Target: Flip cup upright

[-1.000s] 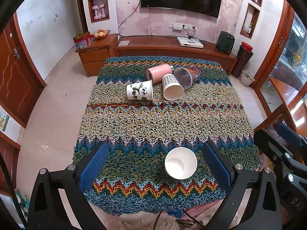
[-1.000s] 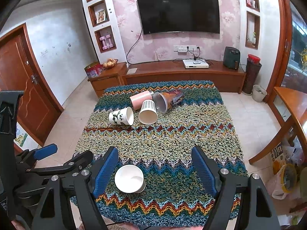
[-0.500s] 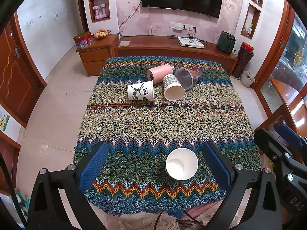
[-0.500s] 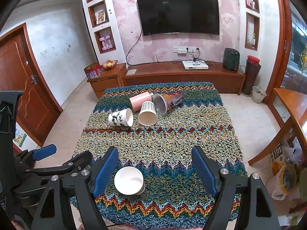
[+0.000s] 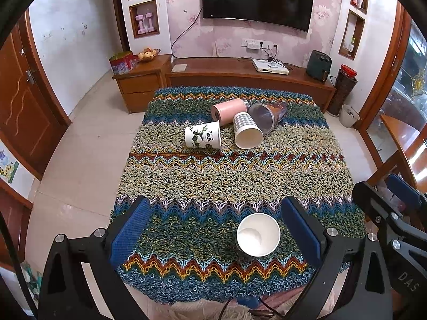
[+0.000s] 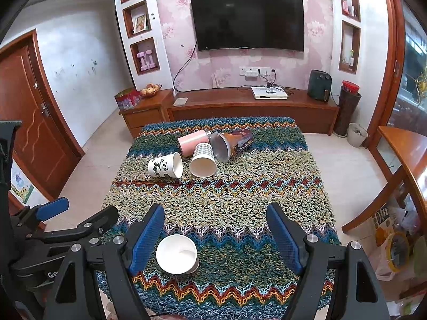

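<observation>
A white paper cup stands upright on the worktop's near edge, between the spread, empty left tool fingers. The right tool gapes too. Far back lie panda cup, checked cup, pink cup and clear tumbler, clustered together.

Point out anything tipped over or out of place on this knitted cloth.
Four cups lie on their sides at the far end of the zigzag knitted cloth: the panda-print paper cup, the checked paper cup, the pink tumbler and the clear plastic cup. Only the plain white paper cup stands upright, near the front.
</observation>
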Available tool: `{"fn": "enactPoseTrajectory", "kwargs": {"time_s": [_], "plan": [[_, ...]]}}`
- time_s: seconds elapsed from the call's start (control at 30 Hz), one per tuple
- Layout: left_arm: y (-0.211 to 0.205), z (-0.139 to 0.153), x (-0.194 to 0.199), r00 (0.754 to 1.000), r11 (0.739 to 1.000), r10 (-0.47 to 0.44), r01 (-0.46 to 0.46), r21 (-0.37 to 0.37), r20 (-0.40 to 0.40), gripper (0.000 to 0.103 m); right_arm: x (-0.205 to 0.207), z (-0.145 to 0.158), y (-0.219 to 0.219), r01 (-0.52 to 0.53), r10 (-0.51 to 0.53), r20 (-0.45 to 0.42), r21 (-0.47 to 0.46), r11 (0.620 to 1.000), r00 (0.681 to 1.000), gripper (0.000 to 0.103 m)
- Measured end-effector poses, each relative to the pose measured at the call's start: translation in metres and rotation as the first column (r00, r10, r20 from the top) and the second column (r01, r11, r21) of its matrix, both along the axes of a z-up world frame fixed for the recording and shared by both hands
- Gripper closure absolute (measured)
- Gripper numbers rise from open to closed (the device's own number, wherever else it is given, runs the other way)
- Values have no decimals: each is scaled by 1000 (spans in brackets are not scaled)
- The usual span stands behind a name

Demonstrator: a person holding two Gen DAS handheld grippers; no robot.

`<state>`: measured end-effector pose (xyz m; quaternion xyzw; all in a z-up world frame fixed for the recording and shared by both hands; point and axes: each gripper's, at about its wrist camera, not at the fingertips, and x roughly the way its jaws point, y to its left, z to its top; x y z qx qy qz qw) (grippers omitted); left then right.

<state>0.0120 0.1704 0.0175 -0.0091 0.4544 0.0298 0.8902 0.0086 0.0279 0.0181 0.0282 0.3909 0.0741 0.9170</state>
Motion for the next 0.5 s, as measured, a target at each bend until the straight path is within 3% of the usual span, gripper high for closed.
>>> {"fn": "enactPoseTrajectory", "kwargs": {"time_s": [0.5], "plan": [[1, 1, 1, 1000, 1000, 5, -5, 1, 6, 4, 1, 0, 0, 7, -7, 6, -7, 1000, 1000, 24]]}}
